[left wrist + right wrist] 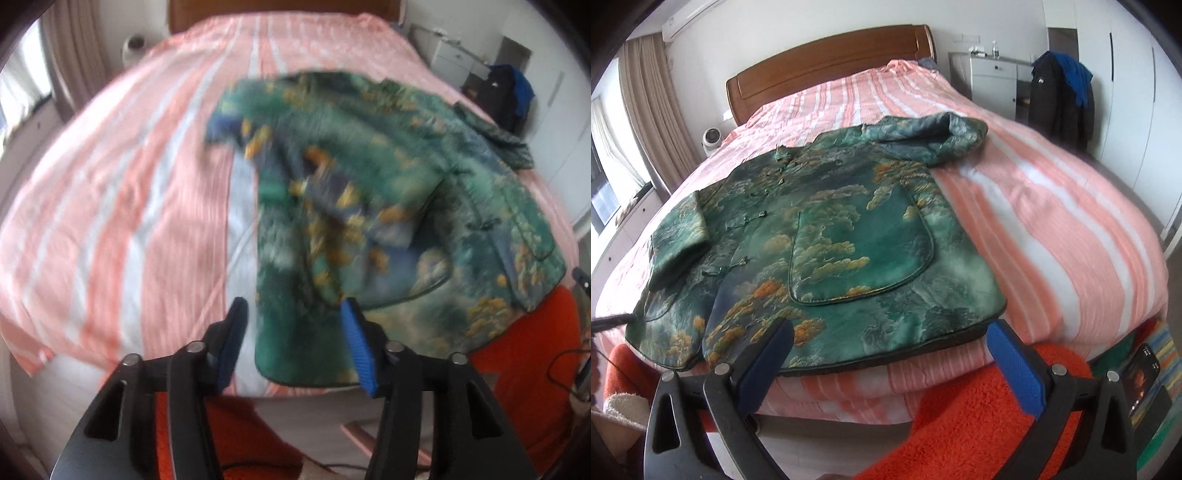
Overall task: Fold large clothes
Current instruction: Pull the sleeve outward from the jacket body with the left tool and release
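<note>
A green padded jacket (827,236) with gold cloud patterns lies front up on the pink striped bed (1052,229), its hem at the near edge. One sleeve (679,236) is folded across the chest; the other sleeve (923,136) lies bent near the collar. My right gripper (890,332) stands open just before the hem, with nothing between its blue pads. In the blurred left wrist view the jacket (369,192) is to the right. My left gripper (294,314) hovers open above its near corner, gripping nothing.
An orange rug (960,424) covers the floor at the bed's foot. A phone (1141,376) stands at the lower right. A wooden headboard (831,62), a white cabinet (993,81) and a hanging dark coat (1060,99) are at the back. Curtains (653,110) hang on the left.
</note>
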Available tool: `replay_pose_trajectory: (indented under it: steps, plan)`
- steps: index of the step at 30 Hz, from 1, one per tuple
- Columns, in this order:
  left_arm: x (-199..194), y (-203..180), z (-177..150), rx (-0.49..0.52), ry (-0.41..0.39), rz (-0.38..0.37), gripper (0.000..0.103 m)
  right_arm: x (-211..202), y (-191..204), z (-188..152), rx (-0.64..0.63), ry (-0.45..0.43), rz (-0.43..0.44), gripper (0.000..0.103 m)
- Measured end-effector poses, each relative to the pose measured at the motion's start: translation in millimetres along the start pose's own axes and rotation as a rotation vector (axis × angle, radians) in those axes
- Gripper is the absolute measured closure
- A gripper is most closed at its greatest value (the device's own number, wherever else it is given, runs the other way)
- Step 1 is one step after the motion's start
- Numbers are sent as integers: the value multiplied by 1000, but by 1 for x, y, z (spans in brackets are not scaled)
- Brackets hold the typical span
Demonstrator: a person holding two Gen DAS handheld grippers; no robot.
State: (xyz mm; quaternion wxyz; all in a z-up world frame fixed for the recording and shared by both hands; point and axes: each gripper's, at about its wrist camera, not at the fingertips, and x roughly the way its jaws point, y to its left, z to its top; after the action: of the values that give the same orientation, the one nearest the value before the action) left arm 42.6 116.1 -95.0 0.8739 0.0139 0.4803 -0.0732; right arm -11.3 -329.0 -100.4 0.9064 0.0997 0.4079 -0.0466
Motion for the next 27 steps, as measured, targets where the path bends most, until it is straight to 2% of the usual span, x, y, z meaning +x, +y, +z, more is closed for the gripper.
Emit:
replay_pose_trajectory:
  steps: [1, 2, 3, 4, 6, 8, 11, 12, 13, 15, 18, 20, 22, 24, 25, 26, 27]
  plan:
    - [-12, -8, 7, 43, -39, 5, 29, -1, 0, 0, 3, -5, -3, 0]
    - [-23, -20, 16, 102, -80, 1, 23, 0, 1, 1, 5, -6, -4, 0]
    - [-29, -35, 26, 178, -114, -16, 11, 1, 2, 2, 5, -6, -2, 0]
    - [-29, -46, 35, 241, -127, -32, 3, 3, 5, 3, 2, -6, 4, 0]
    - [-12, -84, 46, 441, -126, -66, 3, 6, 11, 2, -7, -3, 10, 0]
    - [19, -110, 52, 553, -81, -46, 3, 7, 20, 0, -26, -6, 7, 0]
    - [84, -127, 54, 603, 27, 15, 5, 0, 29, -2, -58, -25, 0, 0]
    - [99, -125, 54, 594, 48, 33, 24, -4, 31, -3, -66, -33, -2, 0]
    - [108, -120, 56, 571, 62, 45, 55, -8, 32, -5, -77, -40, -4, 0]
    - [108, -103, 63, 454, 65, -5, 91, -15, 34, -8, -95, -54, -15, 0]
    - [67, -64, 79, 272, -21, -89, 93, -23, 31, -13, -107, -73, -34, 0]
    - [30, -14, 89, 122, -106, -78, 93, -24, 29, -14, -96, -76, -32, 0]
    - [5, 42, 96, -39, -159, -59, 93, -20, 26, -11, -76, -72, -22, 0]
    - [-13, 116, 93, -243, -203, 33, 91, -14, 26, -10, -64, -65, -10, 0]
    - [-17, 143, 89, -321, -212, 78, 85, -11, 28, -10, -63, -59, -2, 0]
    - [-20, 186, 78, -448, -218, 173, 78, -9, 29, -10, -64, -57, 3, 0]
    - [-22, 213, 68, -526, -215, 255, 62, -7, 31, -10, -69, -55, 8, 0]
